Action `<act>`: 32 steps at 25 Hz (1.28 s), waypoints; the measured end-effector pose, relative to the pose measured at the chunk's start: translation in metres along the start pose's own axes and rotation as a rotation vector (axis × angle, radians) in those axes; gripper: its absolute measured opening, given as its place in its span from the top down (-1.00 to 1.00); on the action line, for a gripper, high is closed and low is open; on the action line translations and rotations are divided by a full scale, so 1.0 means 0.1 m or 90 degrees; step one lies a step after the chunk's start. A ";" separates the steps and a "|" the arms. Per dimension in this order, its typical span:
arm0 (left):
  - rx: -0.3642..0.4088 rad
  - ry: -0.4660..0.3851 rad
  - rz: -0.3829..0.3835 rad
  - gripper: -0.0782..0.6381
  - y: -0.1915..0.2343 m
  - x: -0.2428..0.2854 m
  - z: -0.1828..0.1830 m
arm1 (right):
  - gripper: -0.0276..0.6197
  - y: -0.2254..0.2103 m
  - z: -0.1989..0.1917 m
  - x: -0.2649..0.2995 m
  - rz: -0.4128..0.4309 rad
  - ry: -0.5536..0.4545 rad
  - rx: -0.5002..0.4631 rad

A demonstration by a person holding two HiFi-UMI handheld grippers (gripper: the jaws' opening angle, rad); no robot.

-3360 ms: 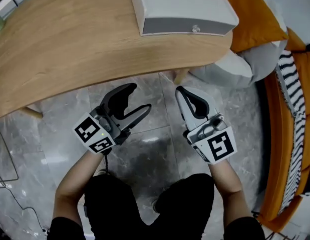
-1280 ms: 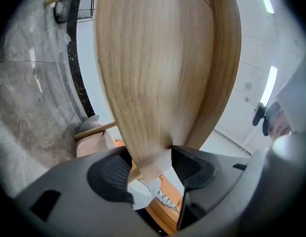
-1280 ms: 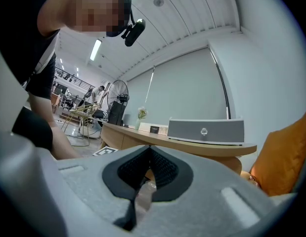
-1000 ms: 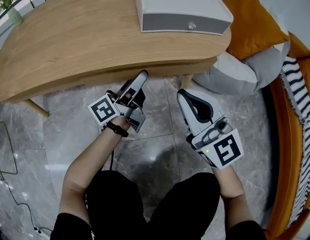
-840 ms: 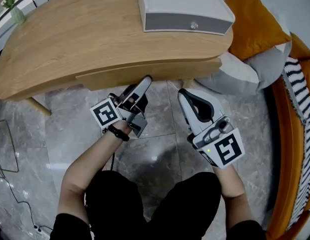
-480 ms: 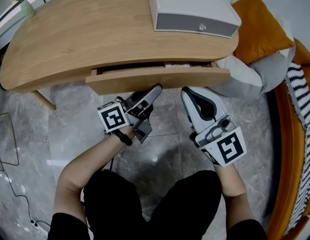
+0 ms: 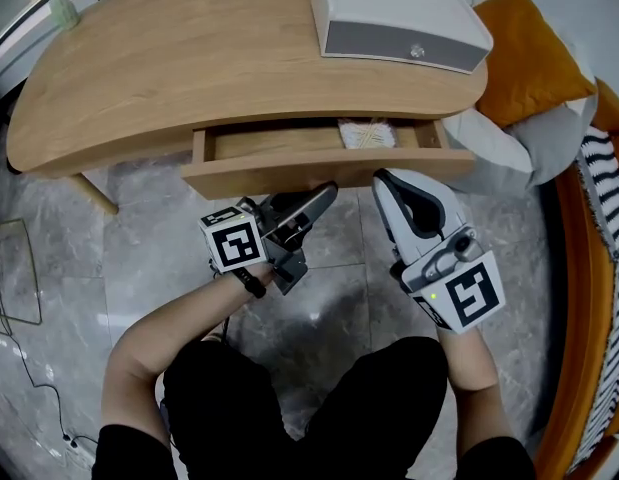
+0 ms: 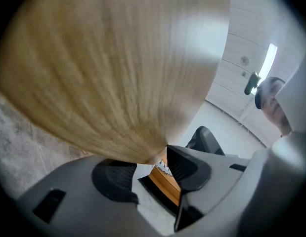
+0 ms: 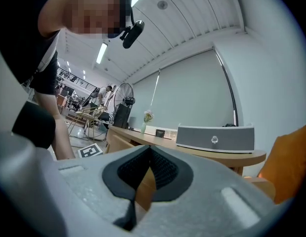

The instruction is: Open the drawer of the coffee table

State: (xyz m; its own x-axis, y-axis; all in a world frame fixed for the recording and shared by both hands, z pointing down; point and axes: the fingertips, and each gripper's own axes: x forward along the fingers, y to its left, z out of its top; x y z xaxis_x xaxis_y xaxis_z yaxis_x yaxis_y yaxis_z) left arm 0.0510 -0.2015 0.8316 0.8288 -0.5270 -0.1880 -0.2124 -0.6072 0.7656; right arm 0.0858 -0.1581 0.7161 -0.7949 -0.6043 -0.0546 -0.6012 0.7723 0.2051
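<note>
Now pulls the drawer [image 7: 319,173] well out of the table [image 7: 189,58] toward near, shut a second ago; left claw [image 7: 314,200] half-wide, just closing, at its front, not clamping; right claw [image 7: 383,178] shut; nearly done.

Surface [image 7: 189,58], drawer [image 7: 289,176]: light oak grain. Box [image 7: 389,3] far right: white, grey front. Cushion [image 7: 534,53] orange; pillow [image 7: 504,133] grey-white. Throw [image 7: 601,218] right: black-white stripes. Sofa [image 7: 557,328] orange. Floor [image 7: 109,258]: grey marble veining. Trousers [image 7: 289,408] near: black.

Living-room setting; wooden coffee table [image 7: 189,58], orange cushion [image 7: 534,63], marble floor [image 7: 69,268].
</note>
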 end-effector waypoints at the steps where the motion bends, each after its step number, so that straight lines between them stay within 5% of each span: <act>1: 0.007 0.004 -0.001 0.31 -0.01 -0.01 -0.01 | 0.90 0.03 -0.01 0.00 0.005 0.004 -0.002; 14: 0.070 0.047 -0.009 0.38 -0.18 -0.14 -0.15 | 0.90 0.19 -0.17 -0.23 0.015 0.042 0.017; 26: 0.061 0.060 0.003 0.38 -0.17 -0.15 -0.18 | 0.90 0.24 -0.22 -0.24 0.027 0.031 0.029; 32: 0.109 0.077 0.014 0.42 -0.14 -0.18 -0.26 | 0.90 0.18 -0.24 -0.20 0.017 0.031 0.038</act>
State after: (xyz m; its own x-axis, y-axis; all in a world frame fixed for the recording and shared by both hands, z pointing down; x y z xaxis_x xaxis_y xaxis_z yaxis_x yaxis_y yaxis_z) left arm 0.0528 -0.1683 0.8402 0.8772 -0.4717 -0.0894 -0.3068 -0.6940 0.6514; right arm 0.0932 -0.1365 0.7446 -0.8066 -0.5911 -0.0013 -0.5848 0.7978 0.1469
